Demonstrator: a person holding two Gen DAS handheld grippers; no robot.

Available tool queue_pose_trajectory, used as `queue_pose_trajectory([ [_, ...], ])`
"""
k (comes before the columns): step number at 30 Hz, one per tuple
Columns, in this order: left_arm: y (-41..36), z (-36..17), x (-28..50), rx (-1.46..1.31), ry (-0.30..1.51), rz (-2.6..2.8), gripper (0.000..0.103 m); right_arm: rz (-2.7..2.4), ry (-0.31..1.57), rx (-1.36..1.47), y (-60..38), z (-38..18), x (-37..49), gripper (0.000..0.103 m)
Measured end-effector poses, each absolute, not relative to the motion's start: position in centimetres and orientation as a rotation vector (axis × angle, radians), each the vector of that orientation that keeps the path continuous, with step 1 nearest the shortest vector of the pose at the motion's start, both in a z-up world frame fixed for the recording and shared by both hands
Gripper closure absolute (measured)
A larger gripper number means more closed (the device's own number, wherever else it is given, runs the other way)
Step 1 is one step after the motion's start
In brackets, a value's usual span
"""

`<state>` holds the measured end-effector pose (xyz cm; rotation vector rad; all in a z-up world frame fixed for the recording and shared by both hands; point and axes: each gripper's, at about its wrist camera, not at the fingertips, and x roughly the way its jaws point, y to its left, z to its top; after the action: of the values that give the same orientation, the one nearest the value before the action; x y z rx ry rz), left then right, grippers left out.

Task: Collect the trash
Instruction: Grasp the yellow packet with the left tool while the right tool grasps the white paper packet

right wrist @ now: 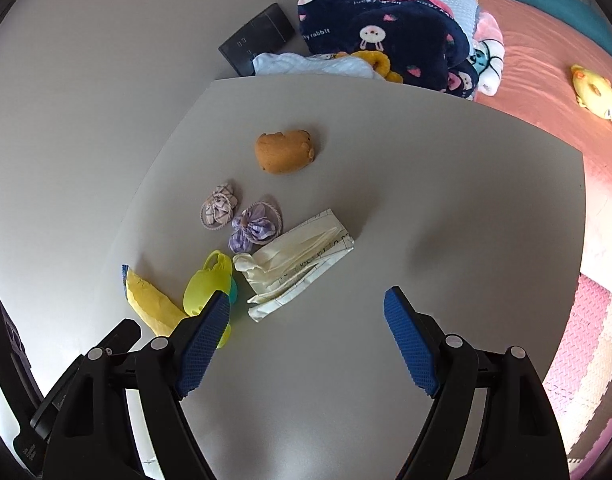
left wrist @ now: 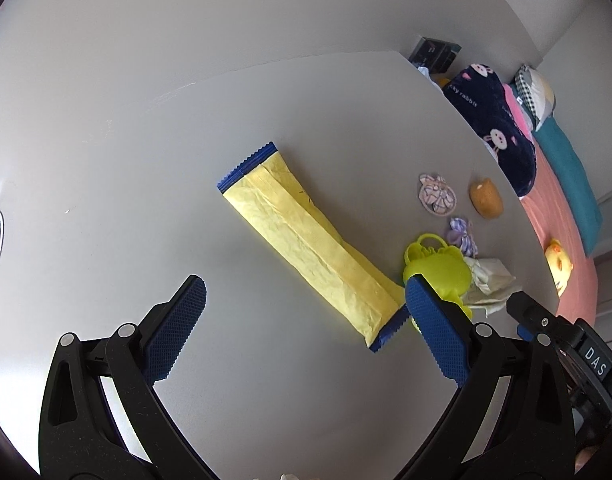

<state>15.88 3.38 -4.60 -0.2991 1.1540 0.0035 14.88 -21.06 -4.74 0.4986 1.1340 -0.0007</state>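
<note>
A long yellow wrapper with blue serrated ends (left wrist: 312, 240) lies flat on the grey table (left wrist: 265, 120), just ahead of my open, empty left gripper (left wrist: 306, 292); its near end lies beside the right finger. In the right wrist view only one end of that wrapper (right wrist: 149, 302) shows. A crumpled white wrapper (right wrist: 295, 262) lies ahead and left of my open, empty right gripper (right wrist: 306, 304); it also shows in the left wrist view (left wrist: 490, 280). A lime-green plastic toy (right wrist: 205, 286) sits between the two wrappers, by the right gripper's left finger.
A brown plush (right wrist: 285, 152), two small purple fabric pouches (right wrist: 219, 208) (right wrist: 253, 230) lie further on the table. Beyond the table's far edge is a pile of blankets (right wrist: 382, 28), a black box (right wrist: 257, 40) and a pink bed with a yellow duck toy (right wrist: 596, 92).
</note>
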Motion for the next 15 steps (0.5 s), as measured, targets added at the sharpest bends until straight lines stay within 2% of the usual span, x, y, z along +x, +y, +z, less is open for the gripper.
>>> queue_pose_trajectory([
  [2,3.2,-4.8,16.5,-0.300,1.160,0.012,0.007,-0.021,1.139,0.506,-20.9,-5.0,15.5,0.023],
  [8,2.8,-5.9,18.0,-0.309,1.200,0.046,0.011,-0.059,1.171,0.494,-20.4,-5.7,17.1,0.039],
  [14,2.7,-6.8,19.2,-0.318,1.235,0.099,0.025,-0.098,1.200,0.493,-20.2,-6.6,18.1,0.052],
  [15,2.6,-6.8,19.3,-0.313,1.234,0.107,0.029,-0.104,1.195,0.490,-20.2,-6.5,18.2,0.058],
])
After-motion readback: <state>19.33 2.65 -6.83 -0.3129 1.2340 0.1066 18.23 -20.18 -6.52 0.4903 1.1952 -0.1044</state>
